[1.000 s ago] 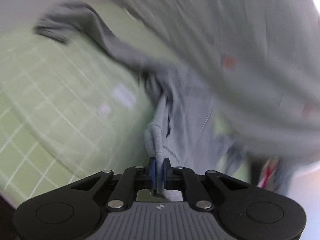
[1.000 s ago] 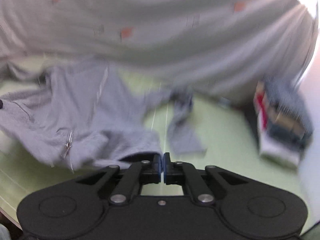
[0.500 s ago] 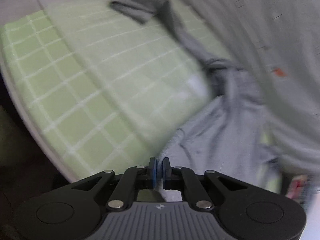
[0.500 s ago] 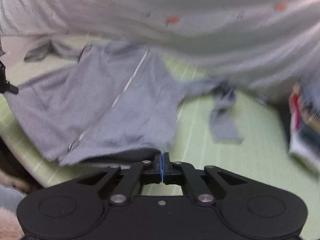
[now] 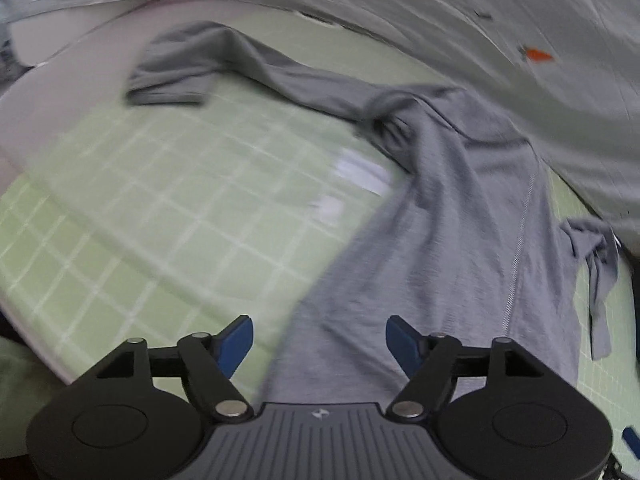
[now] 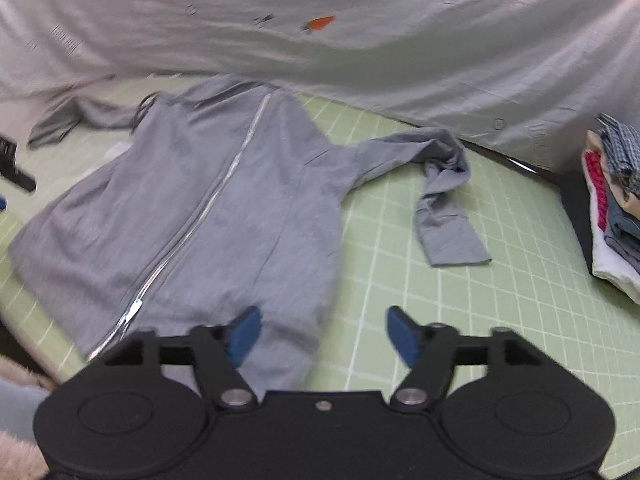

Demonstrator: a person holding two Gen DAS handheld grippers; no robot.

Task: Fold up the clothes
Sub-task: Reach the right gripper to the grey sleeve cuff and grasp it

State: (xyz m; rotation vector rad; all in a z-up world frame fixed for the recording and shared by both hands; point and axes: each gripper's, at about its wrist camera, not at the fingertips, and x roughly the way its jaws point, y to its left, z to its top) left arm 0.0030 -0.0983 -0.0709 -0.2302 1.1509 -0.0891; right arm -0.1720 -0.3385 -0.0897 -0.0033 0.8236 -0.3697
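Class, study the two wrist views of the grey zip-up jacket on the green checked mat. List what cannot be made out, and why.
- Grey zip-up jacket: near hem, right wrist view, hidden behind the right tool.
- Folded clothes pile: right wrist view, cut off by the right edge.
- Green checked mat: left wrist view, grid smeared by motion blur.
- Pale carrot-print sheet: its small dark marks are too small to read.

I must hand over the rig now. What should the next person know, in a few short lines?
Left gripper: jaws have just opened, nothing held.
Right gripper: jaws have just opened too, hem below them, not gripped.
Grey zip jacket: spread front up on the green grid mat, zipper closed, both sleeves out sideways and crumpled.
Stack of clothes: at the mat's right edge.
Done: jacket laid out. Left: every fold.
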